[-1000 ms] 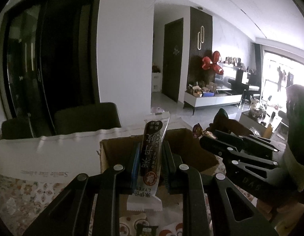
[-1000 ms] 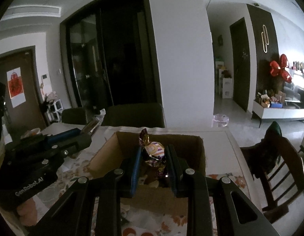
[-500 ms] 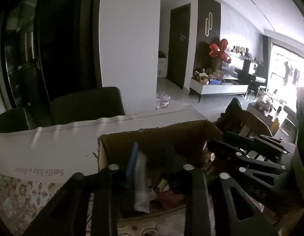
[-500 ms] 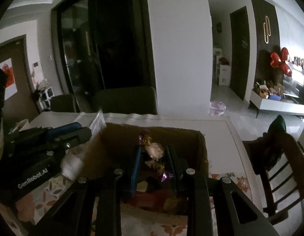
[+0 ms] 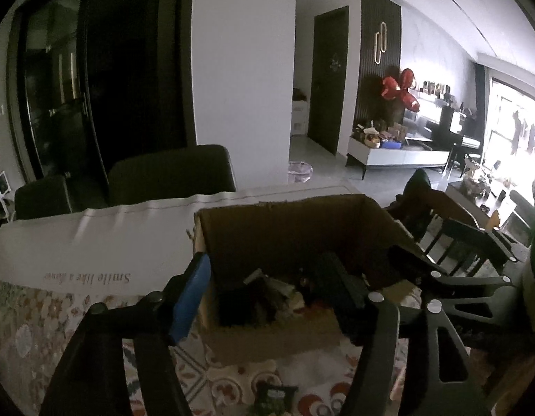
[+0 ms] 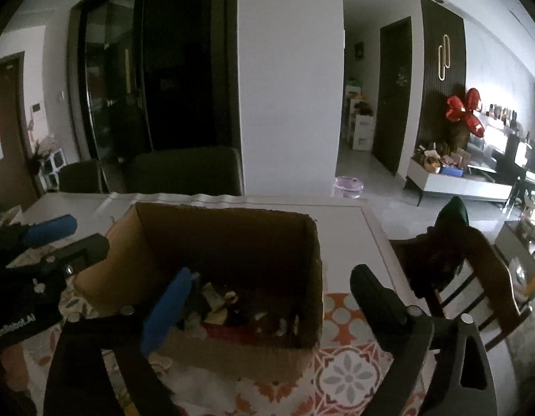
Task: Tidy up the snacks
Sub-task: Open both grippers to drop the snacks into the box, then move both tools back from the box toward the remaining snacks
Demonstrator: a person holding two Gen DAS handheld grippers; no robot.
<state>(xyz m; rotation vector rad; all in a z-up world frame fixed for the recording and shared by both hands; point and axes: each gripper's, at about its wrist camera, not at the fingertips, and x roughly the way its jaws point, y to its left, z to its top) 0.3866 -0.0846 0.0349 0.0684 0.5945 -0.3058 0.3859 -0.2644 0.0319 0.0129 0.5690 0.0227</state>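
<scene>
Left wrist view: left gripper and right gripper jaws have just been opening, nothing between them; assorted wrapped snacks are lying inside open brown cardboard box on counter.

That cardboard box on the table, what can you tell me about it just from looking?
The box is plain brown cardboard, open at the top, with rough, slightly torn edges and no flaps showing. It stands upright on a flower-patterned cloth on the table. Its inside is dark, and a loose heap of wrapped snacks covers the bottom. Both pairs of tongs are at it, open and empty, having just been opening: the left tongs and the right tongs. Whether they touch it I cannot tell.
</scene>
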